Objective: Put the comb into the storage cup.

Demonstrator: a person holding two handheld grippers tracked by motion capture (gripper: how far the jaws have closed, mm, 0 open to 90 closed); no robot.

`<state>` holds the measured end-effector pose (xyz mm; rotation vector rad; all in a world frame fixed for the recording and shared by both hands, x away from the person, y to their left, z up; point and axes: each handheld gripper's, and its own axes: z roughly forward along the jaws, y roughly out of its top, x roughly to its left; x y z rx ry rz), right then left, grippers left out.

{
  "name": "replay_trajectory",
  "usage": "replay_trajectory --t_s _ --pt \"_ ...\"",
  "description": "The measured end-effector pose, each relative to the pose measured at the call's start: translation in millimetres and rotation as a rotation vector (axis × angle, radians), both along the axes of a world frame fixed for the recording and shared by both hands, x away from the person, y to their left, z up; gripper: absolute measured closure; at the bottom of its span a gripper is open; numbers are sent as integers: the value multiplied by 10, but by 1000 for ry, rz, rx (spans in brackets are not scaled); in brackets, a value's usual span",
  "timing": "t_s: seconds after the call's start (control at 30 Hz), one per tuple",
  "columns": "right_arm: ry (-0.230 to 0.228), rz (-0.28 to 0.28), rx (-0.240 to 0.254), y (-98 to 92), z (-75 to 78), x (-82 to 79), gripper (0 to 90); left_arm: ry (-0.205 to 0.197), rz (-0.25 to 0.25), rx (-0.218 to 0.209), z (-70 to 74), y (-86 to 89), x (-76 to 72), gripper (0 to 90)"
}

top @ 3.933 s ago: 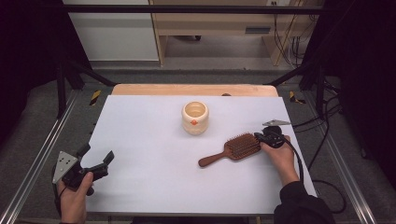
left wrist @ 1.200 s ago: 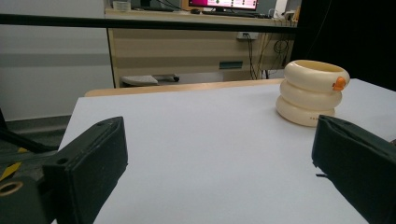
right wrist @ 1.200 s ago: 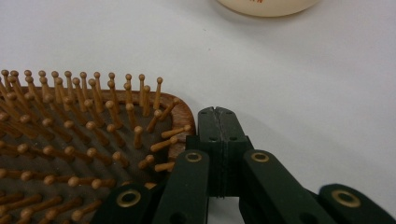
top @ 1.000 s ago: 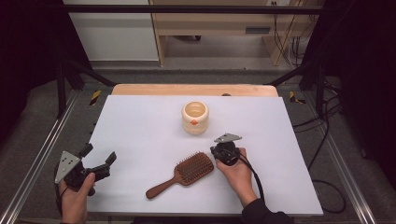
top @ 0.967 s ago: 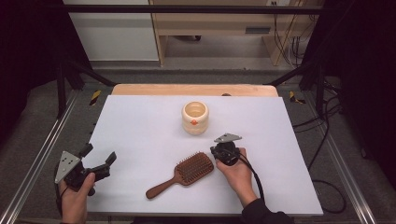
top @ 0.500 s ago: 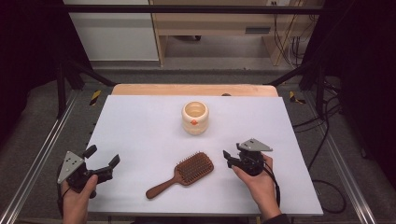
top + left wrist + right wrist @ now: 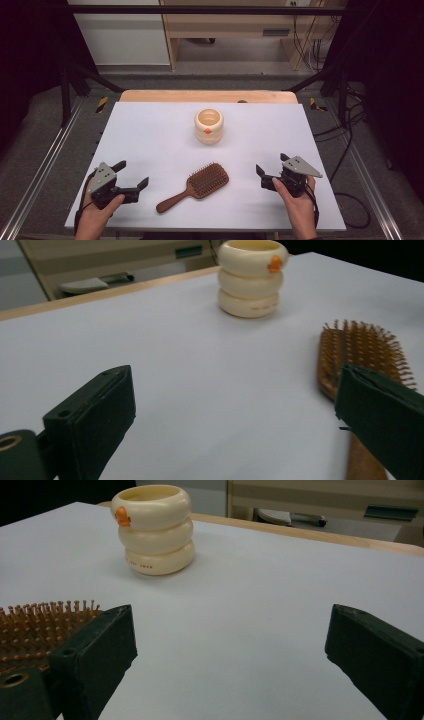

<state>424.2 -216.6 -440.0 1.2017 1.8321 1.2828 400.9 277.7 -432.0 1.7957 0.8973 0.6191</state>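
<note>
**Both tongs open, brush lying between them**

White tabletop (image 7: 150,135) is stretching out in front of me, with a wooden strip along its far edge and grey floor, cables and pale furniture showing beyond it.

At the near left, my left hand (image 7: 97,217) is holding the left gripper (image 7: 132,173) just inside the table's edge. Its jaws are standing wide apart and gripping nothing; in the left gripper view they are framing bare white surface, with the brush head peeking past the right-hand jaw.

Near the middle, the wooden hairbrush (image 7: 196,185) is lying flat with its bristles facing up. Its handle is pointing toward the near left and its paddle head toward the far right. It is lying between my two tongs, apart from both.

Farther back, at the centre of the table, a cream ribbed cup (image 7: 208,126) with a small orange mark is standing upright, well apart from the brush.

At the near right, my right hand (image 7: 297,200) is holding the right gripper (image 7: 270,171), jaws likewise spread and empty, pointing left toward the brush head.
</note>
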Motion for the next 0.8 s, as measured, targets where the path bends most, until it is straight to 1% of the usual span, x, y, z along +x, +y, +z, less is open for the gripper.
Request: replay_trajectory --t_s 0.03,0.07,0.1,0.17,0.27,0.3,0.33,0.37,0.4,0.43,0.47,0.5,0.57,0.6,0.63,0.67,0.7,0.73,0.77,0.8 --pt "-1 2 0 -4 -4 4 66 8 -21 16 1 -62 1 30" --pt "-8 -1 -5 -6 -19 13 68 21 -38 55 9 -144 -4 31" --pt "-8 -1 -5 -6 -19 13 68 21 -38 55 9 -144 -4 32" --pt "-6 1 -15 -12 -32 13 72 51 -59 69 20 -226 -7 33" --pt "-10 11 -23 -30 -45 -7 76 102 -76 91 36 -316 22 33" --pt "-11 19 -46 -34 -56 -11 76 127 -80 91 54 -367 31 42" --pt "-14 17 -51 -35 -55 -11 76 136 -87 104 68 -395 28 42" --pt "-22 15 -48 -40 -51 -10 76 136 -87 104 68 -395 28 42" --pt "-22 15 -48 -40 -51 -10 76 141 -95 128 88 -430 19 42" --pt "-30 16 -30 -45 -46 -5 77 149 -103 170 118 -471 9 42" --pt "-30 16 -30 -45 -46 -5 77 149 -103 170 118 -471 9 42" --pt "-28 20 -33 -43 -52 -3 77 158 -116 200 142 -516 10 42" --pt "-27 25 -35 -38 -54 -3 77 185 -136 226 142 -559 22 38" --pt "-27 25 -35 -38 -54 -3 77 185 -136 226 142 -559 22 36" --pt "-30 27 -34 -36 -54 -3 78 198 -145 247 137 -586 31 36" --pt "-32 31 -34 -33 -54 -3 78 210 -155 258 128 -610 38 38" --pt "-28 31 -43 -24 -69 -1 78 229 -169 280 114 -645 50 38" --pt "-27 29 -42 -23 -74 1 77 229 -169 280 114 -645 50 39" --pt "-23 28 -38 -22 -80 4 78 253 -177 292 94 -682 65 40" --pt "-23 28 -38 -22 -80 4 78 253 -177 292 94 -682 65 42"
